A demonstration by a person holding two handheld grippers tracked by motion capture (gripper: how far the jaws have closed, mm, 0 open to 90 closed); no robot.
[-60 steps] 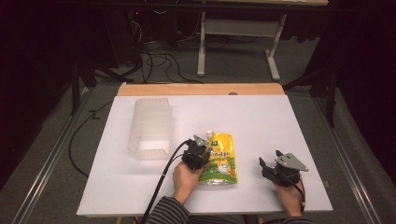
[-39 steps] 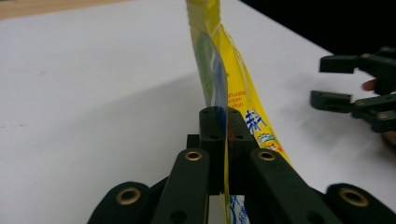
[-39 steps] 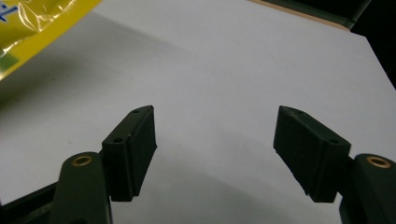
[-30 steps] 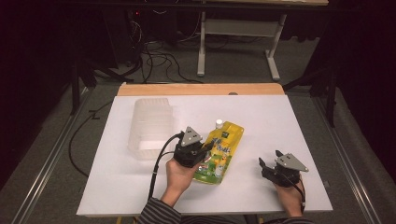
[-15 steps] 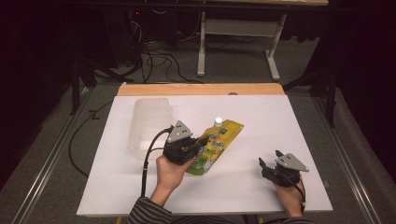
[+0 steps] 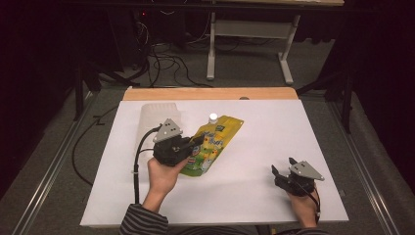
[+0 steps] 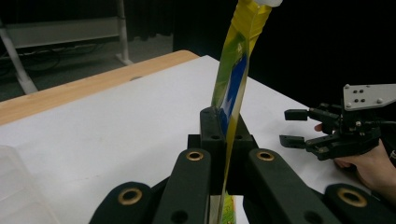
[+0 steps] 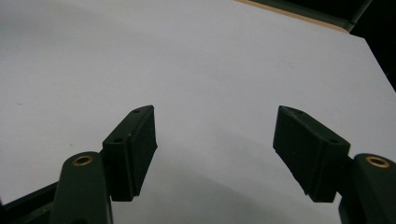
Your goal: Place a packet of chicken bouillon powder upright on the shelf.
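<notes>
Left gripper (image 6: 192,145) clamped on the lower edge of a yellow spouted pouch (image 6: 211,142), lifting it tilted over the middle of the white table (image 6: 254,186), white cap (image 6: 213,117) pointing far. Just left, a clear plastic container (image 6: 154,116). Right gripper (image 6: 282,172) near the right corner, jaws wide apart, holding nothing.

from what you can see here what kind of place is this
Probably a lab set up for recording: a white-topped table ringed by black curtains, loose cables on the floor, and a hand-held left claw gripping a yellow pouch.
</notes>
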